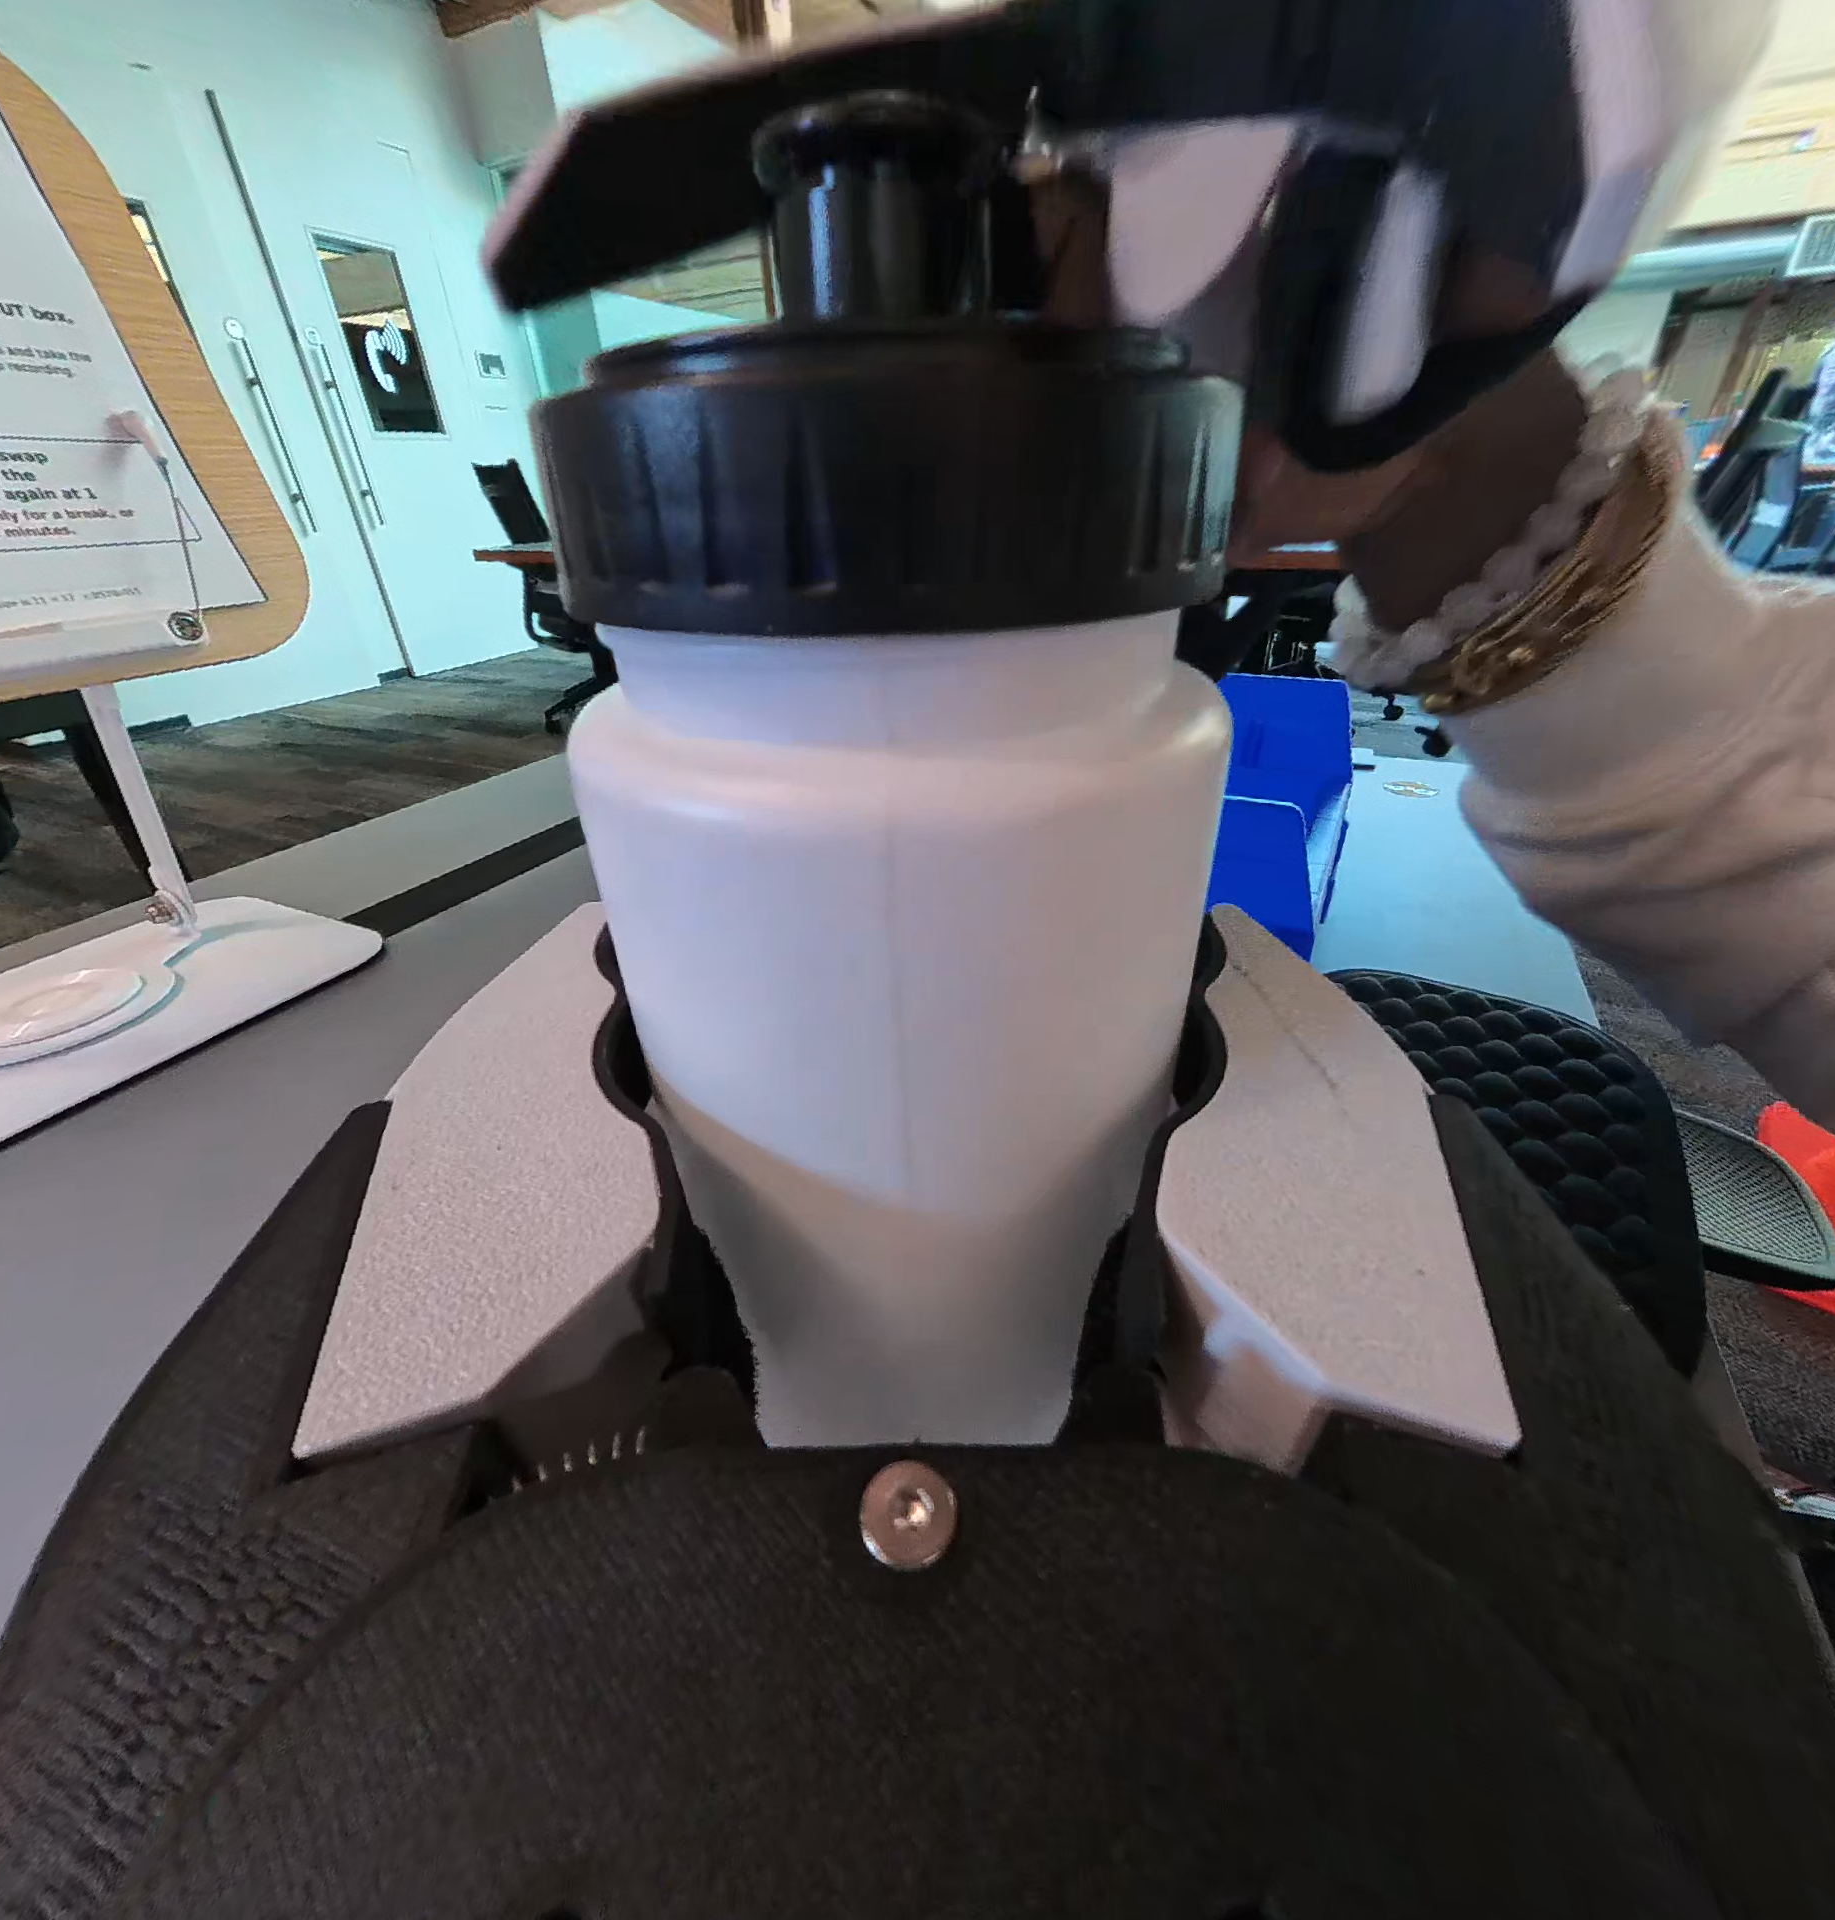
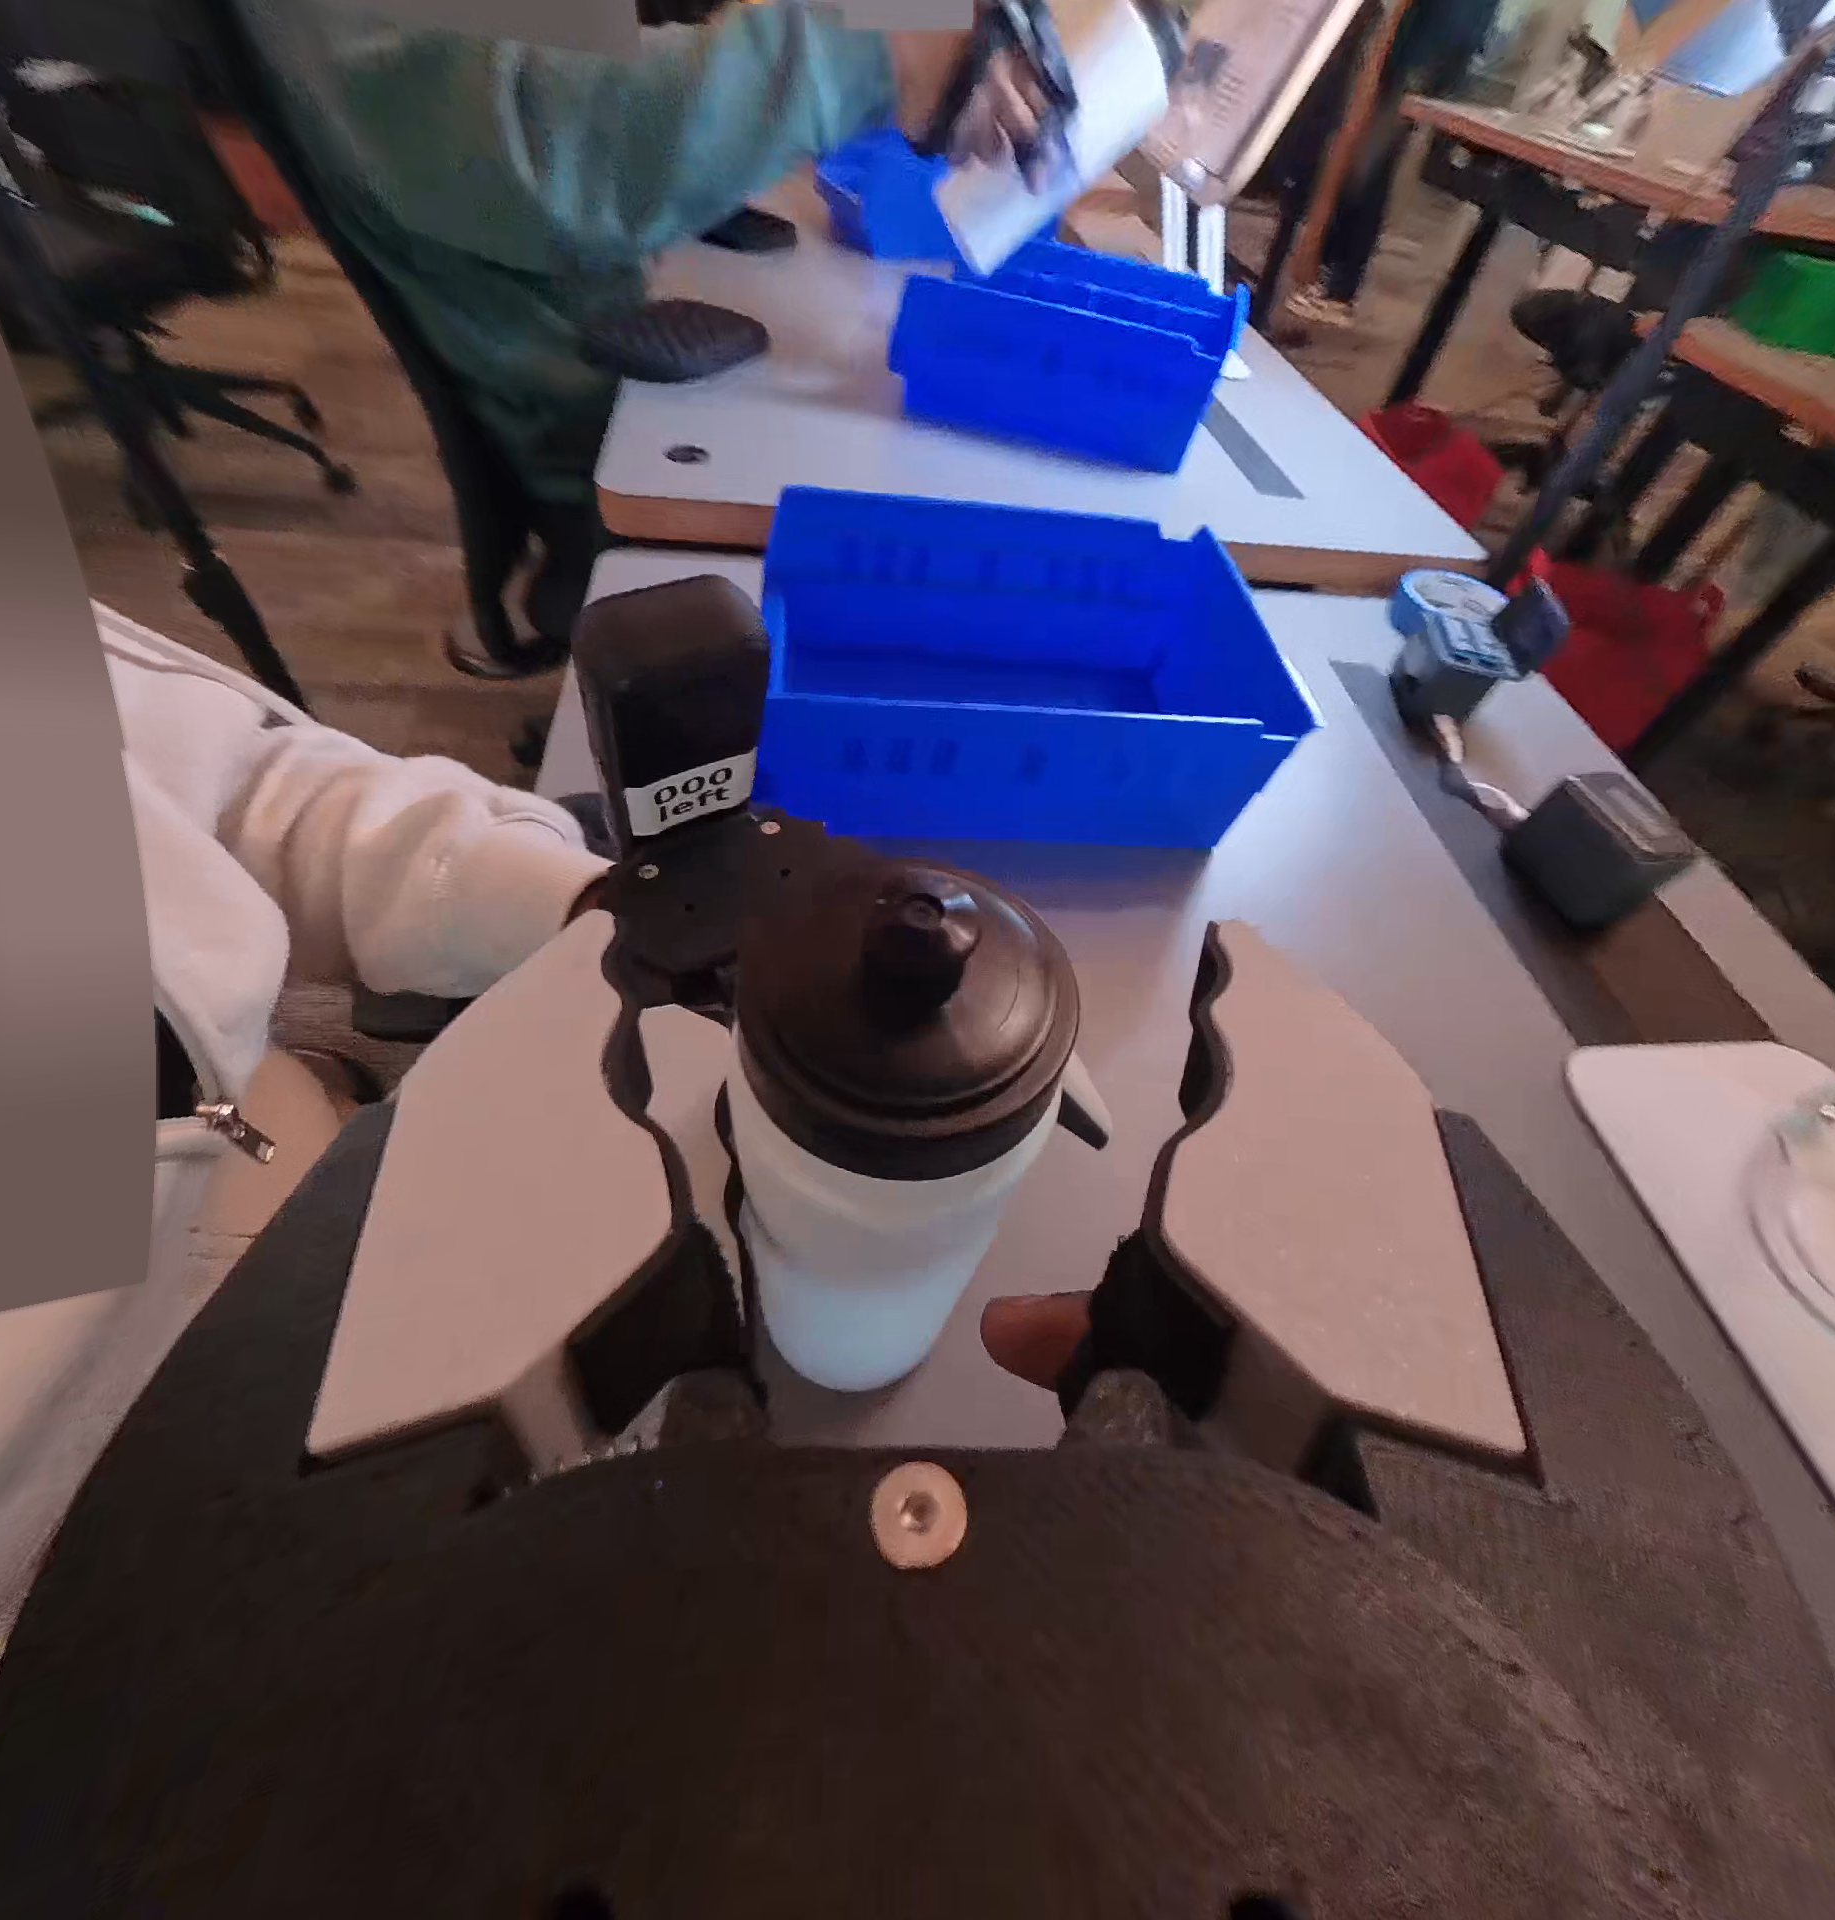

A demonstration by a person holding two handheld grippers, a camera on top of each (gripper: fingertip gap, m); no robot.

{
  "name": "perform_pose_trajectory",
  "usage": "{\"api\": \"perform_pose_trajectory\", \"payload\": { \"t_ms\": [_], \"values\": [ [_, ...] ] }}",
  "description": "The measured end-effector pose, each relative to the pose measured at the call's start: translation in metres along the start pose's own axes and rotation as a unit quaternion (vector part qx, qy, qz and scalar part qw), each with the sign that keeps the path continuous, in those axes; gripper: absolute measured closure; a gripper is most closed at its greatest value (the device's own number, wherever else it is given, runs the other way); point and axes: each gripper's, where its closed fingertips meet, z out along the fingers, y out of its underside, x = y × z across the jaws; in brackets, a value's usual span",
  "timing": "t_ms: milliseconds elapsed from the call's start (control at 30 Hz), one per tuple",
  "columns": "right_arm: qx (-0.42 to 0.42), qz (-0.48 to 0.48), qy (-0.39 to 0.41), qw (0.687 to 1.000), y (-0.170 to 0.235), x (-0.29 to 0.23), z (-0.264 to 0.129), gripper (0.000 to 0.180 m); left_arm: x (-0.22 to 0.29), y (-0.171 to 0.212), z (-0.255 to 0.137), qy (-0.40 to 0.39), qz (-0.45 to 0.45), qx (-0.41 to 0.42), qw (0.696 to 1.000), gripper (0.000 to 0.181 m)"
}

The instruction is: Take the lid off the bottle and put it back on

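Left wrist view: left hand-held gripper clamped on the white bottle, pads pressed against both sides of its lower body. Bottle upright, held close to the lens. Black lid seated flush on the neck, no gap visible under its ribbed skirt; spout closed on top. Right hand-held gripper blurred, hanging just over the spout, not touching the lid as far as can be told. Grey table below, white stand at left.

Right wrist view: right hand-held gripper spread wide, fingers either side of the lid with clear gaps to it, grasping nothing. Bottle stands upright under it, base apparently on the table; left hand-held gripper grips it from the far side. Blue bin behind, empty from what shows.

Judgement: lid on, not gripped. Either removal has not begun or the refit is finished; these frames alone cannot settle which.
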Motion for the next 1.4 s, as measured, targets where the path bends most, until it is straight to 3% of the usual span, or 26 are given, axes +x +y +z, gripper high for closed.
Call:
{"api": "perform_pose_trajectory", "payload": {
  "t_ms": [100,200,500,567,767,933,1033,1133,1233,1267,1400],
  "values": [
    [0.017,0.016,-0.044,0.999,0.013,-0.002,0.011,0.08,0.0,0.0,0.0,0.003,-0.001,0.001,1.0,0.08],
    [0.03,-0.005,-0.027,0.999,0.018,-0.003,0.017,0.103,0.0,0.0,0.0,0.0,-0.001,0.003,1.0,0.08],
    [0.038,0.032,0.199,0.979,0.021,0.002,0.012,0.097,-0.002,0.001,0.002,-0.026,0.005,-0.005,1.0,0.081],
    [0.036,0.052,0.209,0.976,0.022,-0.006,0.01,0.086,-0.002,0.001,0.002,-0.026,0.005,-0.005,1.0,0.081],
    [0.058,0.097,0.224,0.968,0.023,-0.023,-0.006,0.092,-0.002,0.001,0.002,-0.027,0.006,-0.006,1.0,0.08],
    [0.06,0.071,0.208,0.974,0.026,-0.025,-0.02,0.121,-0.002,0.001,0.001,-0.022,0.004,-0.003,1.0,0.08],
    [0.111,0.027,0.175,0.978,0.013,-0.012,-0.021,0.103,0.001,0.0,0.001,-0.011,0.003,0.0,1.0,0.08],
    [0.096,0.023,0.058,0.993,0.019,-0.014,0.003,0.079,0.006,0.0,0.001,0.009,0.002,0.004,1.0,0.081],
    [0.117,0.0,0.004,0.993,0.013,-0.014,0.013,0.093,0.013,-0.001,0.0,0.032,0.0,0.008,0.999,0.081],
    [0.117,0.001,0.007,0.993,0.014,-0.011,0.013,0.102,0.013,-0.001,0.0,0.035,-0.001,0.008,0.999,0.081],
    [0.121,0.007,0.058,0.991,0.014,-0.009,0.012,0.103,0.014,-0.001,0.0,0.024,0.001,0.007,1.0,0.081]
  ]
}}
